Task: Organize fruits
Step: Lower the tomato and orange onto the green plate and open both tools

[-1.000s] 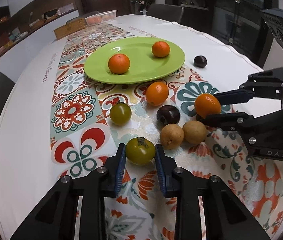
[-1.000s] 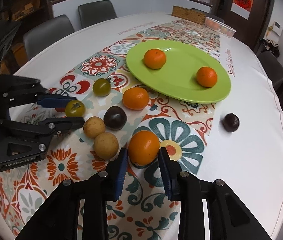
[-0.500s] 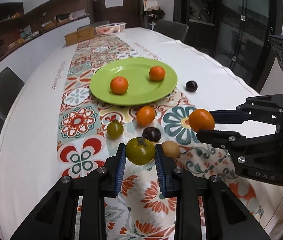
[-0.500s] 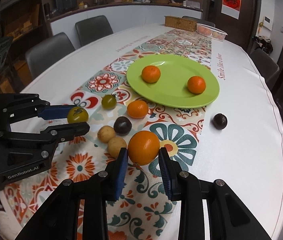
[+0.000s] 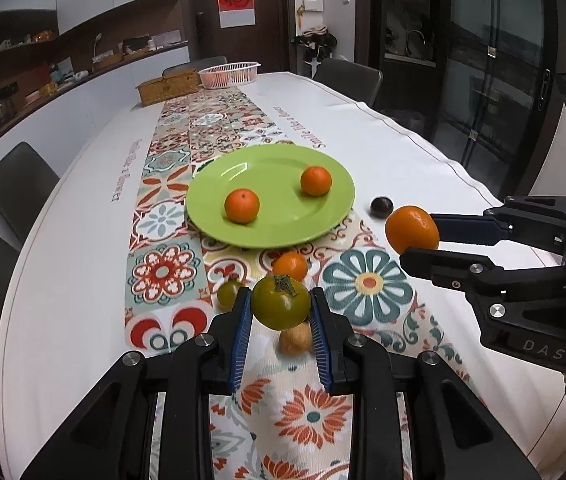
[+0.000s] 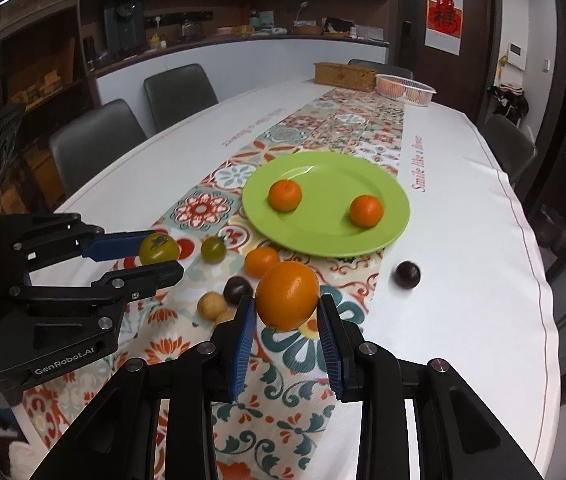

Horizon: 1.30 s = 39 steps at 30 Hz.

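Observation:
My left gripper [image 5: 281,310] is shut on a green tomato [image 5: 281,302] and holds it above the table; it also shows in the right wrist view [image 6: 159,254]. My right gripper [image 6: 287,312] is shut on a large orange [image 6: 287,295], lifted clear; the orange shows in the left wrist view [image 5: 411,229]. A green plate [image 6: 331,236] holds two oranges [image 6: 285,195] [image 6: 366,211]. On the patterned runner lie a small orange [image 6: 261,261], a second green tomato [image 6: 213,249], a dark plum [image 6: 237,290] and two tan round fruits [image 6: 211,306].
Another dark plum [image 6: 407,275] lies on the white cloth right of the plate. A wicker box [image 6: 343,76] and a pink basket [image 6: 405,89] stand at the far end of the table. Grey chairs [image 6: 95,140] line the table's sides.
Both grippers have risen from the table with their fruit, the green tomato and the large orange. The fruits on the runner now sit lower and farther away in both views.

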{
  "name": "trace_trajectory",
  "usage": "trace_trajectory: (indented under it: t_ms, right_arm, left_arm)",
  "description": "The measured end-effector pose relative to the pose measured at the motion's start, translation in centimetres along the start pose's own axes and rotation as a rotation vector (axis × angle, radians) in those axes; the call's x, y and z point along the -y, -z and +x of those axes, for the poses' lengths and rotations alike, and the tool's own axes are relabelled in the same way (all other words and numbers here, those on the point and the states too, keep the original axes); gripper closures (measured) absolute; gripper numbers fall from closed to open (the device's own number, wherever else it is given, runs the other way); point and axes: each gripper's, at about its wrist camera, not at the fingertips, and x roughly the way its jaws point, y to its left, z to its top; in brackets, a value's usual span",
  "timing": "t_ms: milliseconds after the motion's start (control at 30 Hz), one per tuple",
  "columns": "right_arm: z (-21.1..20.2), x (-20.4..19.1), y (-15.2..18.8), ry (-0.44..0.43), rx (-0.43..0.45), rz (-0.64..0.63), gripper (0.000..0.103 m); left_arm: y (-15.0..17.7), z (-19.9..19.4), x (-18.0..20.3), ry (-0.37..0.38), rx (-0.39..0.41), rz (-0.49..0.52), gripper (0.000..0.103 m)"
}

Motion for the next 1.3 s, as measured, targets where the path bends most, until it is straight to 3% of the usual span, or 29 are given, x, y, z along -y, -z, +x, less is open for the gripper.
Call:
trace_trajectory:
  t_ms: [533,1300]
  right_arm:
    - [2.3,1.8,-3.6,-0.010,0.023,0.047,0.070]
    - [8.5,5.4,-9.0,0.011,0.013,0.034,0.070]
  left_arm:
    - [-3.8,2.9,-2.0,0.034,0.018,-0.049,0.074]
    - [-10.0,9.1,-4.6,0.032,0.016,-0.027,0.074]
